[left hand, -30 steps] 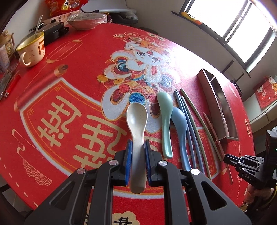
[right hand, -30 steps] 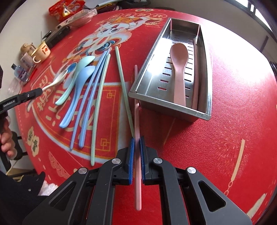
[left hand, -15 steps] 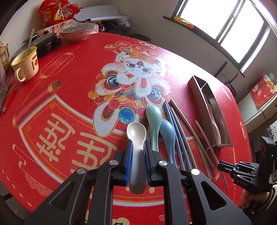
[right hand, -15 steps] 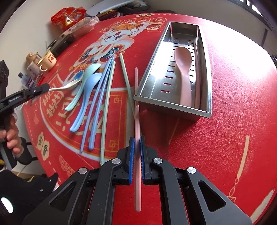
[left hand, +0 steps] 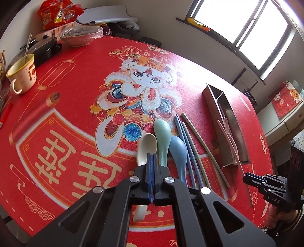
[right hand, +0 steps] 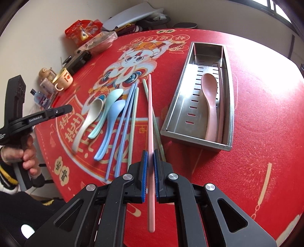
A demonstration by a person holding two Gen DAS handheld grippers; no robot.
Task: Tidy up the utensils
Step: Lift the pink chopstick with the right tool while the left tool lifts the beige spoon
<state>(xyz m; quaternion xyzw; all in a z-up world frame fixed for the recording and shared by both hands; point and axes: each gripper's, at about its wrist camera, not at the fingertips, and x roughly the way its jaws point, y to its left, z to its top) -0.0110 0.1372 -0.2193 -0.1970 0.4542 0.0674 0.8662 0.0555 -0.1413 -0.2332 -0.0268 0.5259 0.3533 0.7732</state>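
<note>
My left gripper [left hand: 152, 157] is closing; its pads meet with nothing between them. The beige spoon [left hand: 147, 147] is out of its grip and lies beneath it on the red cloth, next to the green spoon [left hand: 161, 133] and blue spoon [left hand: 177, 150]. In the right wrist view the left gripper [right hand: 69, 108] hangs clear of the beige spoon [right hand: 89, 121], whose handle end is blurred. My right gripper [right hand: 149, 153] is shut on a pink chopstick [right hand: 150, 114] held above the cloth, left of the steel tray [right hand: 171, 121]. A pink spoon [right hand: 209, 95] lies in the tray.
Blue chopsticks [right hand: 123, 121] and green chopsticks [right hand: 134, 114] lie between the spoons and the tray. A mug [left hand: 22, 76], covered bowl [left hand: 81, 36], black case [left hand: 43, 51] and snack bags [left hand: 57, 13] crowd the far left edge. A person's hand [right hand: 28, 152] holds the left gripper.
The beige spoon has come out of my left gripper, whose jaws have shut empty above it. My right gripper has risen with the pink chopstick.
</note>
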